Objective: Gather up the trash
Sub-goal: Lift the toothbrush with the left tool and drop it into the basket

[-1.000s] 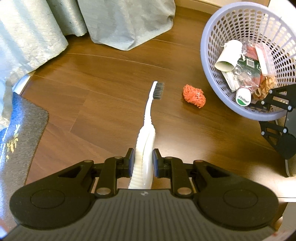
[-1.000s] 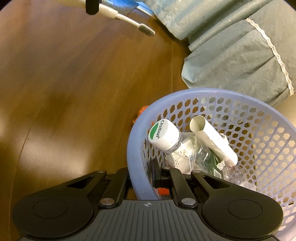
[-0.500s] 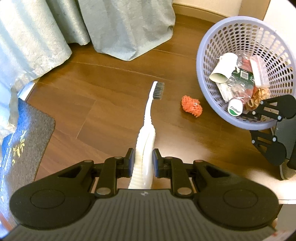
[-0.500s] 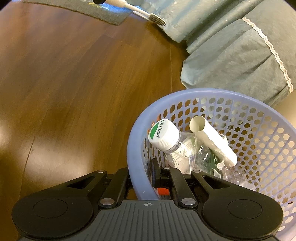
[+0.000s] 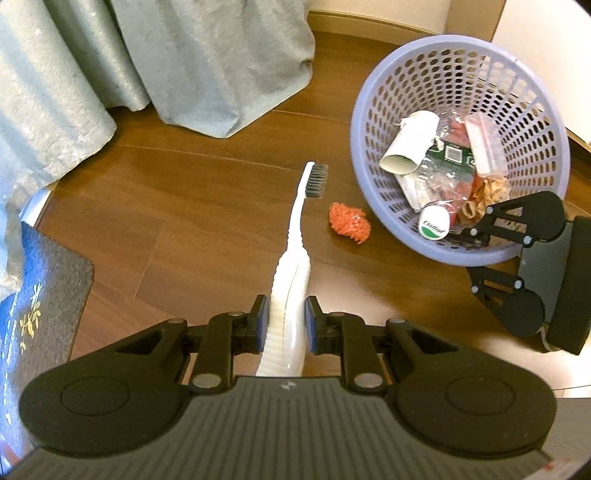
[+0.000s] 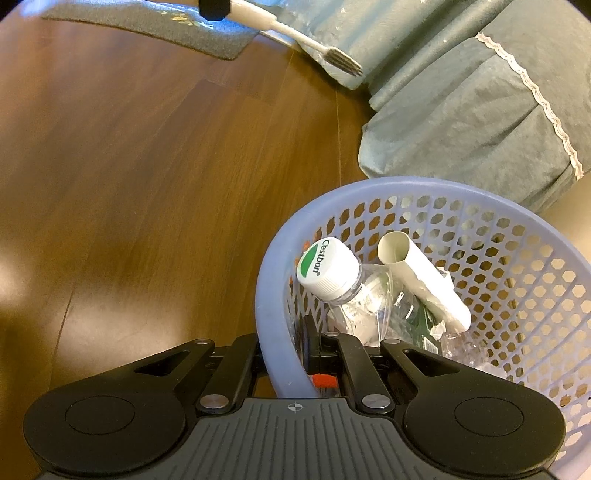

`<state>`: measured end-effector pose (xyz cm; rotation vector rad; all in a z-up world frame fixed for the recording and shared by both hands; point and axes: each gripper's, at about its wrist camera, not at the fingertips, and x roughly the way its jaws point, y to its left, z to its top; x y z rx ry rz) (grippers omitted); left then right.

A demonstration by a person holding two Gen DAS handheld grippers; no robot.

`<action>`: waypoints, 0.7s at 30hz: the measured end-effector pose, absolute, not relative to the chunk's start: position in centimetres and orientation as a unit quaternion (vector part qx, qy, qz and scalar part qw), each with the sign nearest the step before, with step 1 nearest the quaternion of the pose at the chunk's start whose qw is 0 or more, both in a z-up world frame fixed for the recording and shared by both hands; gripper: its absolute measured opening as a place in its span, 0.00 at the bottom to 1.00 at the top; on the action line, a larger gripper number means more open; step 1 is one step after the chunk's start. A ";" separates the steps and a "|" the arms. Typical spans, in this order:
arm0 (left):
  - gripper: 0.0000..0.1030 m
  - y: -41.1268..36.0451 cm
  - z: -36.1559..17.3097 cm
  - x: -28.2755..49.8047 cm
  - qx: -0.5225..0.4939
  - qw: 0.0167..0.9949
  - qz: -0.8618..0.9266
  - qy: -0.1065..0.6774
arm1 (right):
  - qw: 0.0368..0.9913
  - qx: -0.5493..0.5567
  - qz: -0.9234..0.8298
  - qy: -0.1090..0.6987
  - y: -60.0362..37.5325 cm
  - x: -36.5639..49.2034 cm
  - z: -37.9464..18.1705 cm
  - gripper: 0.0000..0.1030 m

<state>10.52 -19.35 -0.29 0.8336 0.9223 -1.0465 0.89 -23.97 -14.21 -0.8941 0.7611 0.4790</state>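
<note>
My left gripper (image 5: 287,317) is shut on the thick handle of a white toothbrush (image 5: 295,236), held above the wooden floor with its dark bristles pointing away. An orange mesh ball (image 5: 348,222) lies on the floor just right of the brush head. The lilac plastic basket (image 5: 364,107) stands at the right, tilted, holding a paper tube (image 5: 410,144), a crushed bottle with a white cap (image 5: 434,222) and wrappers. My right gripper (image 6: 284,354) is shut on the basket's near rim (image 6: 273,291). The toothbrush (image 6: 295,31) also shows at the top of the right wrist view.
Pale green curtains (image 5: 207,59) hang to the floor at the back. A grey and blue mat (image 5: 33,280) lies at the left edge. A skirting board (image 5: 373,26) runs behind the basket. Bare wooden floor (image 6: 129,166) lies between the mat and the basket.
My left gripper has risen with the toothbrush, so the floor, orange ball and basket look smaller and further off. The right gripper keeps its hold on the basket rim.
</note>
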 end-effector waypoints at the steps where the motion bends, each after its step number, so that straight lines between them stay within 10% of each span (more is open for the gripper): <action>1: 0.16 -19.5 -0.3 10.4 0.372 0.686 -0.470 0.413 | 0.805 -0.418 0.225 0.356 -24.0 0.9 -14.2 0.02; 21: 0.16 -30.4 -0.1 3.7 0.372 0.622 -0.574 0.381 | 0.804 -0.417 0.234 0.352 -25.0 -0.4 -14.0 0.02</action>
